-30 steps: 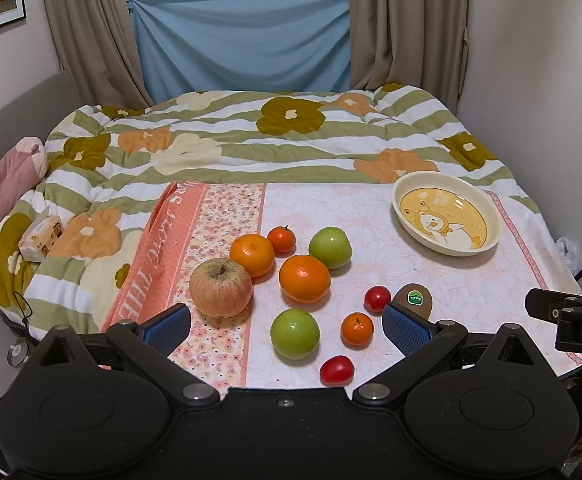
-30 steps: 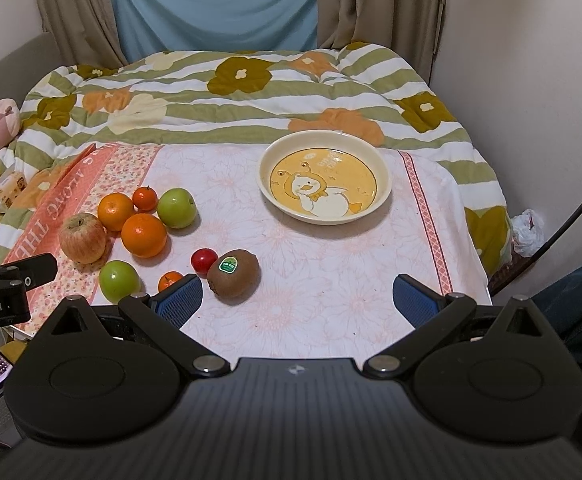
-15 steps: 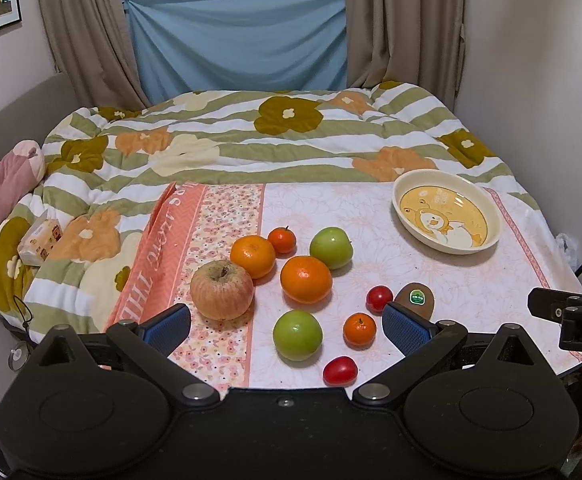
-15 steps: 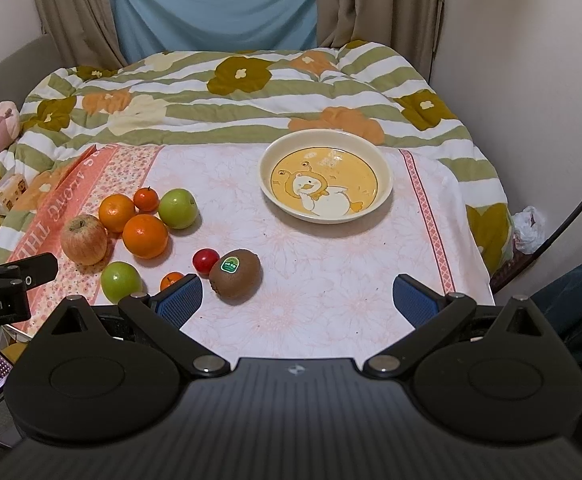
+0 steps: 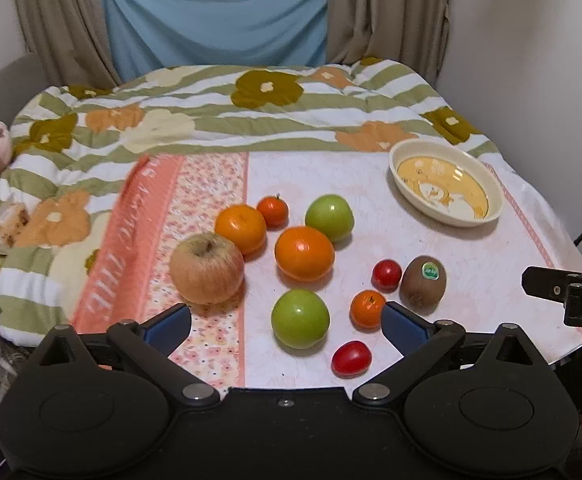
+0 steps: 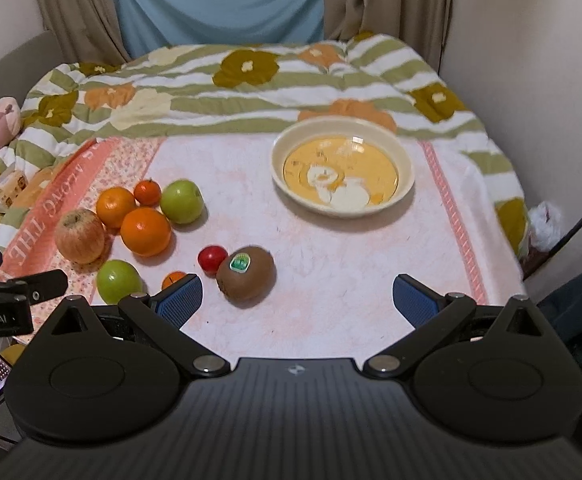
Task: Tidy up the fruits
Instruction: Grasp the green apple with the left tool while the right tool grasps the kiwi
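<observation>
Here, both grippers hover with nothing between their fingers. In the left wrist view the left gripper (image 5: 285, 322) fills the bottom of the frame, its blue-padded fingers (image 5: 169, 322) spread wide over the lower middle of the pink tabletop (image 5: 451, 248). Between and just above them lie a green apple (image 5: 300, 319), a small orange (image 5: 367, 309) and a red tomato (image 5: 351, 358). Up and to the left sits a red-yellow apple (image 5: 207, 268), touching a mid-size orange (image 5: 241, 227); a large orange (image 5: 304, 253) is at centre, with a tiny tangerine (image 5: 273, 211) and a second green apple (image 5: 329, 217) above it. At centre right a second red tomato (image 5: 387, 275) sits just beside a kiwi (image 5: 423, 281) with a green sticker. The cream bowl (image 5: 491, 216) with a yellow cartoon inside stands empty at the right, well apart from the fruit.

In the right wrist view the right gripper (image 6: 297, 298) is likewise spread wide at the bottom, the kiwi lying just right of its left finger, and the bowl sits upper centre. A flowered quilt (image 6: 251, 80) covers the bed beyond the tabletop.
</observation>
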The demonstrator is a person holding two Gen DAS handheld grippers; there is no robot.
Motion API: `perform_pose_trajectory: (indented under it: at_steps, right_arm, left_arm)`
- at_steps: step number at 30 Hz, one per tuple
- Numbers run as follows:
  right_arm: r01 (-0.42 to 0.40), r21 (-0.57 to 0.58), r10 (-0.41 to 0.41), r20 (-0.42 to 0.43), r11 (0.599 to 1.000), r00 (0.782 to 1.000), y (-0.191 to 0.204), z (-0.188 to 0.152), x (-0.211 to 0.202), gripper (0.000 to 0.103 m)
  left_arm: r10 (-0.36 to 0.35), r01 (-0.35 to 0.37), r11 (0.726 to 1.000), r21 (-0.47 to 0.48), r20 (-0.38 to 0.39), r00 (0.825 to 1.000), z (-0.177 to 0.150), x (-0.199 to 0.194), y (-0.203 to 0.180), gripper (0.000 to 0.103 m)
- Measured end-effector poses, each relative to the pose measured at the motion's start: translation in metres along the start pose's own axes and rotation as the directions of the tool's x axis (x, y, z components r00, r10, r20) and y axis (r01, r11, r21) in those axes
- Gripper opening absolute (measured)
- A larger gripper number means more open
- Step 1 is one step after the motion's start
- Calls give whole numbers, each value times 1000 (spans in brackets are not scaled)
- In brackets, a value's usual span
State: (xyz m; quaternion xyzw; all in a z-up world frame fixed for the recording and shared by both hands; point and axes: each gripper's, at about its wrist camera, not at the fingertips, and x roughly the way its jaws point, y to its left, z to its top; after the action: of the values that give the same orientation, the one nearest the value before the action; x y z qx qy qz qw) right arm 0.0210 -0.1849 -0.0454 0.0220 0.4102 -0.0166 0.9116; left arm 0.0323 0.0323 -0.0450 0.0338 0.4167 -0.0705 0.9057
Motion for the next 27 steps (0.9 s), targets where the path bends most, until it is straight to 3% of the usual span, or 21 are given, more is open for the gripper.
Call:
perform_pose_trajectory:
  at_steps: [12,17,27]
  right_arm:
    - [-112,-105,106,-59,988,993,6,-4,85,103]
    - [-199,-191,185,-92,961,979,8,0,115,103]
    - [-313,-299,284,-137,902,949,13,8,148,103]
  left_arm:
    - [31,-30,1000,8,-41,999,-15,62,-10,94]
    - [100,-102,994,-33,-51,994,-12,81,-21,91]
    - [167,-178,977,-117,-99,981,-13,104,-35,79]
